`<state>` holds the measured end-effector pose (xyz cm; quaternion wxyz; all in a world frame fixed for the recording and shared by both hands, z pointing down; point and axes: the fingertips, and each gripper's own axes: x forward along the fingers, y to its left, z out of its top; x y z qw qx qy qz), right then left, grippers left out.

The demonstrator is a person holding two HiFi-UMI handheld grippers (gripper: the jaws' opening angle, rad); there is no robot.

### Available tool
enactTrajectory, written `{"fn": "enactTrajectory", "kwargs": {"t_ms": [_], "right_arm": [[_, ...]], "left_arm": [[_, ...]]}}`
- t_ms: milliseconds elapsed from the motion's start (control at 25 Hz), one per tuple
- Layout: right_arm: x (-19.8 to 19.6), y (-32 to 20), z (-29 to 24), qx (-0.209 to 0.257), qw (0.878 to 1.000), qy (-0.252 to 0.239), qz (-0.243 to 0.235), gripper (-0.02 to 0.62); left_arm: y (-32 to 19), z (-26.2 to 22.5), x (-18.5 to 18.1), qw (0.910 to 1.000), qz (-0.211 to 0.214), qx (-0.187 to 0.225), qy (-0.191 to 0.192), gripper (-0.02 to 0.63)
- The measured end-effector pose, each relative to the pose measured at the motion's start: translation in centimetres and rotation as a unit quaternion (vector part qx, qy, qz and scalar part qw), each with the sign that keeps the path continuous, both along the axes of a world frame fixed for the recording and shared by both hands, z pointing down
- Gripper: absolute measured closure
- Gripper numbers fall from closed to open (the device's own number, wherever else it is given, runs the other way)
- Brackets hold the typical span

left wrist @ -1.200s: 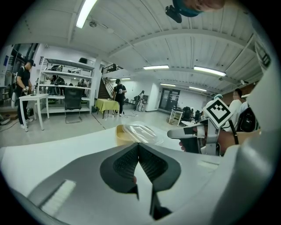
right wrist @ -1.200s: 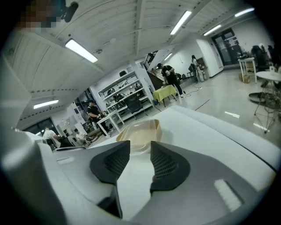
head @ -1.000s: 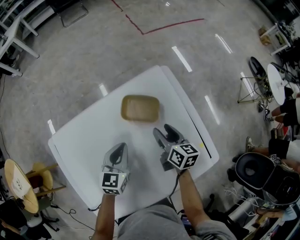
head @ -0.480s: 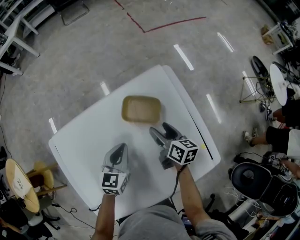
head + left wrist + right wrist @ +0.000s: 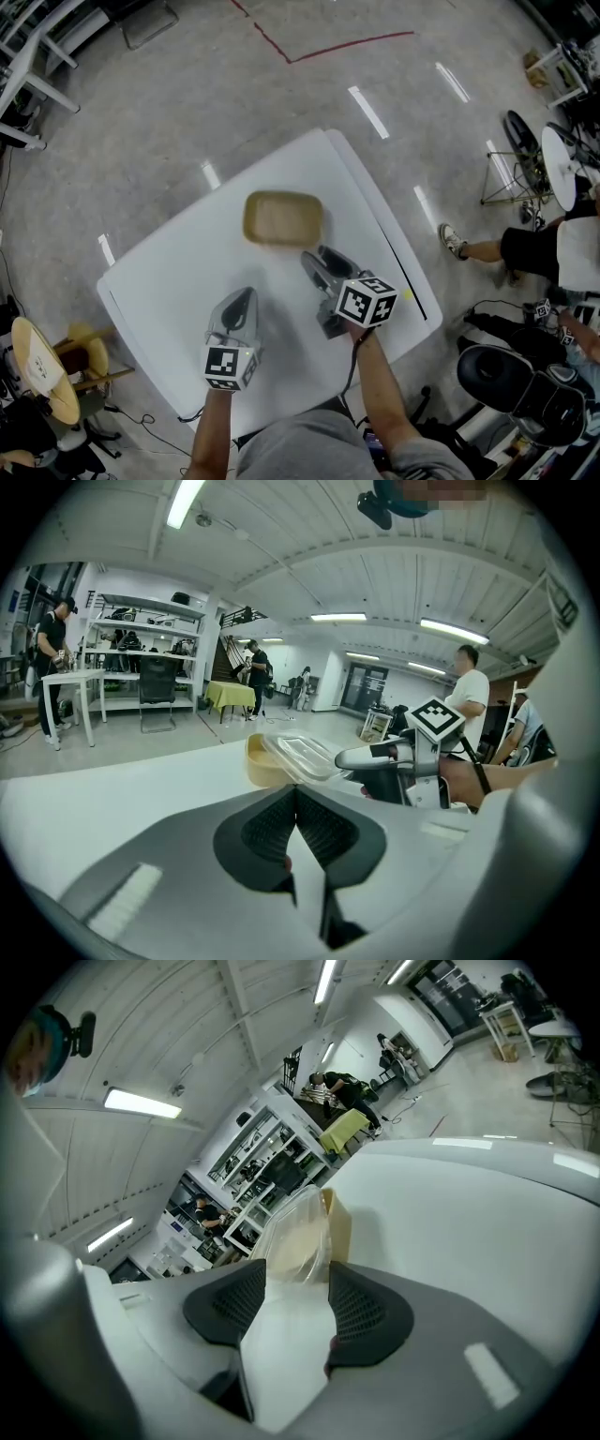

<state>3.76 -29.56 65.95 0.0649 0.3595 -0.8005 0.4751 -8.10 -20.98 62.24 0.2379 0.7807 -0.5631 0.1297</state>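
Container (image 5: pixel 309 1232), lidded, on desk (image 5: pixel 469 1213)
Right gripper (image 5: pixel 296 1279) spread, empty, container just ahead; left gripper (image 5: pixel 296 803) pressed together, empty

Left gripper (image 5: pixel 242 298), right gripper (image 5: pixel 317 260): pale grey moulded shells, black ribbed pads (image 5: pixel 323 834), white cubes (image 5: pixel 366 301) with black square markers. Grey garment (image 5: pixel 300 452) at 6 o'clock.
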Motion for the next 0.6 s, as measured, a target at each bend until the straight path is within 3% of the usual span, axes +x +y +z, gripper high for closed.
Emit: {"fn": "enactTrajectory", "kwargs": {"t_ms": [600], "right_arm": [[0.23,-0.49,-0.58,-0.001,1.0,-0.017,0.022,0.492]], "left_arm": [[0.39,-0.8,-0.29,1.0,-0.006,0.003,-0.005,0.594]]}}
